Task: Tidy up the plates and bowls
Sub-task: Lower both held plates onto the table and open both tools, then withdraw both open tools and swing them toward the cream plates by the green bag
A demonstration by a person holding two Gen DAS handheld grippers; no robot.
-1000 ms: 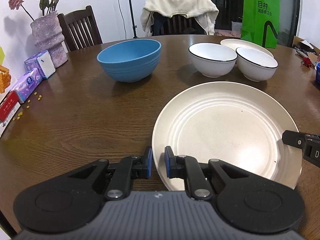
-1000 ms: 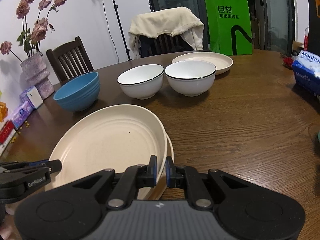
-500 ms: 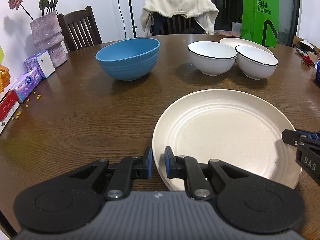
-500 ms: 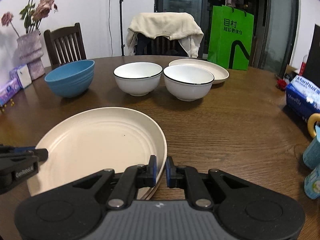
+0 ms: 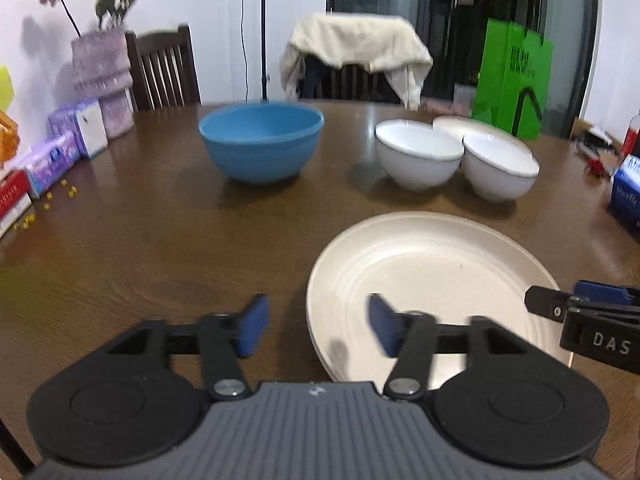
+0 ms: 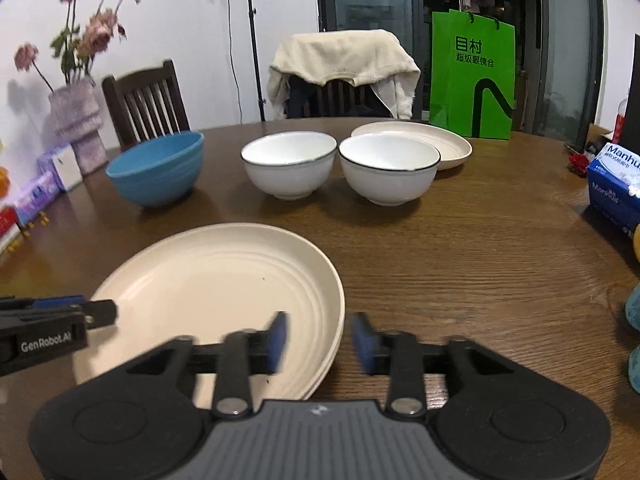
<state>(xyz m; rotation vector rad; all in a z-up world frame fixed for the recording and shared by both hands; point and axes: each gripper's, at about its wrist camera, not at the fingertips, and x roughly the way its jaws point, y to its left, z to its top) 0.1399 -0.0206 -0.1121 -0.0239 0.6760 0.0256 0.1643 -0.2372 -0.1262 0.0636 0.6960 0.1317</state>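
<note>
Cream plates [image 5: 432, 280] lie stacked on the brown table, also in the right wrist view [image 6: 224, 292]. My left gripper [image 5: 314, 330] is open, its jaws either side of the stack's left rim. My right gripper [image 6: 320, 340] is open, its jaws either side of the right rim. A blue bowl [image 5: 261, 141] [image 6: 158, 172] stands at the back left. Two white bowls [image 5: 418, 152] [image 5: 500, 168] stand at the back right, seen also from the right wrist [image 6: 290, 168] [image 6: 388, 166]. Another cream plate [image 6: 440, 140] lies behind them.
A vase [image 5: 102, 76] and tissue packs [image 5: 52, 160] line the left edge. A green bag [image 6: 472, 76] and a draped chair [image 6: 340, 72] stand behind the table. A blue tissue pack [image 6: 616, 188] sits at the right edge.
Both grippers were shut on the top plate's rims and lowered it onto the one beneath. Both have now opened and let go.
</note>
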